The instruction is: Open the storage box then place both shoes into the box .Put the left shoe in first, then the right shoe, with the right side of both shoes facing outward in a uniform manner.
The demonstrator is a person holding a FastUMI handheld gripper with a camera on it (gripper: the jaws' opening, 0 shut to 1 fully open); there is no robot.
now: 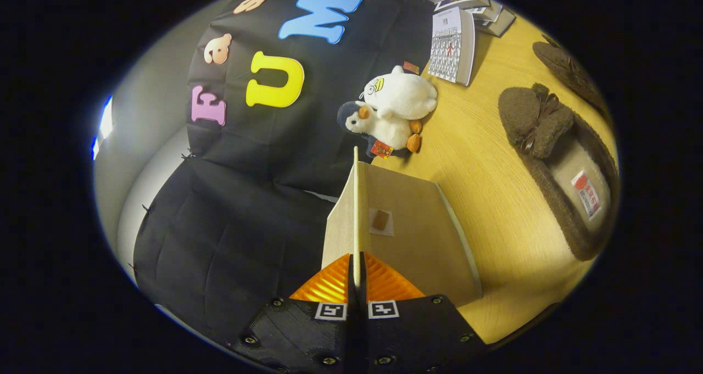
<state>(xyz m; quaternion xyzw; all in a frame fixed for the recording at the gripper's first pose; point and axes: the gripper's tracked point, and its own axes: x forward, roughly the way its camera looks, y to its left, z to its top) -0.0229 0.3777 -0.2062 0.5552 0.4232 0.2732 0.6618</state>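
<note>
We see a matt woven-cloth lid (356, 209) pinched between ribbed plastic fingers (329, 283). The desk (483, 160) is smooth, pale wood grain. The slipper (554, 160) is fuzzy fleece; the plush toys (392, 107) are soft pile; the booklets (453, 47) are glossy paper.

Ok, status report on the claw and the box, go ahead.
Claw shut on box lid, edge pinched. Both shoes on table, beyond. Nothing in the way.

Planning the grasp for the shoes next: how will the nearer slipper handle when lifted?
The slipper looks fuzzy and soft, so probably light and floppy, sagging if pinched at one edge. Its flat sole suggests it won't roll. The gripper is shut on the box lid.
</note>
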